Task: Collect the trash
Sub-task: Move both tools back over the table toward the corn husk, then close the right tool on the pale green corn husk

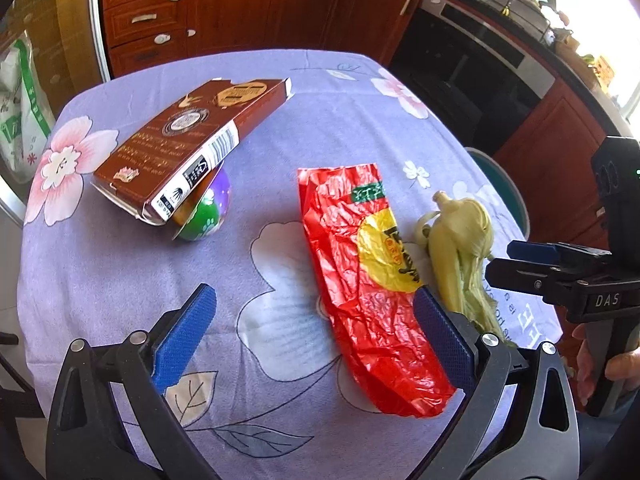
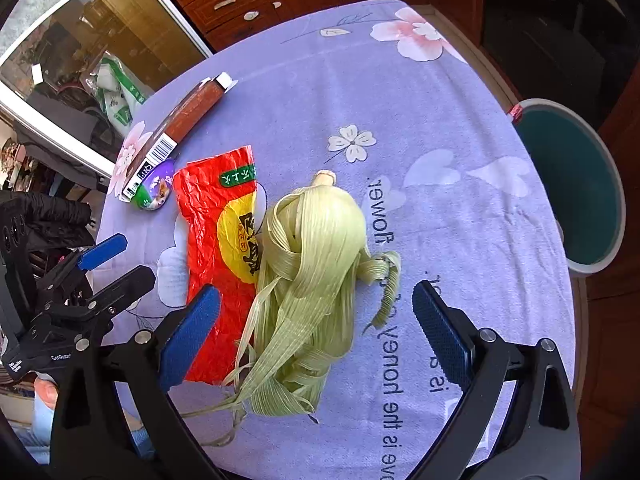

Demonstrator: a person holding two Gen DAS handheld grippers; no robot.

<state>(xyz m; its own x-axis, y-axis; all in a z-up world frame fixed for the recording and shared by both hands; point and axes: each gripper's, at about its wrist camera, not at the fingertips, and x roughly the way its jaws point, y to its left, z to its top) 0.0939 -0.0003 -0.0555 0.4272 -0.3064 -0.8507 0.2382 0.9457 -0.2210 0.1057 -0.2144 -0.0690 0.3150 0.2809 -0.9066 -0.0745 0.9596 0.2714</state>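
Note:
A crumpled red and yellow wrapper [image 1: 372, 280] [image 2: 218, 248] lies flat on the purple flowered tablecloth [image 1: 280, 152]. Right beside it rests a pale green corn husk [image 1: 460, 252] [image 2: 312, 288]. A brown carton [image 1: 188, 140] [image 2: 180, 120] leans on a purple and green pouch [image 1: 206, 210] [image 2: 156, 190]. My left gripper [image 1: 316, 332] stands open, the wrapper's near end just inside its right finger. My right gripper [image 2: 316, 328] is open around the husk's lower part, above it. In the left wrist view the right gripper [image 1: 520, 262] shows side on.
A teal bin [image 2: 580, 188] [image 1: 504, 184] stands off the table's right edge. Wooden cabinets [image 1: 240, 4] and a dark oven [image 1: 472, 68] line the far side. A white and green bag [image 1: 20, 108] hangs at the left. A hand [image 1: 616, 364] holds the right gripper's handle.

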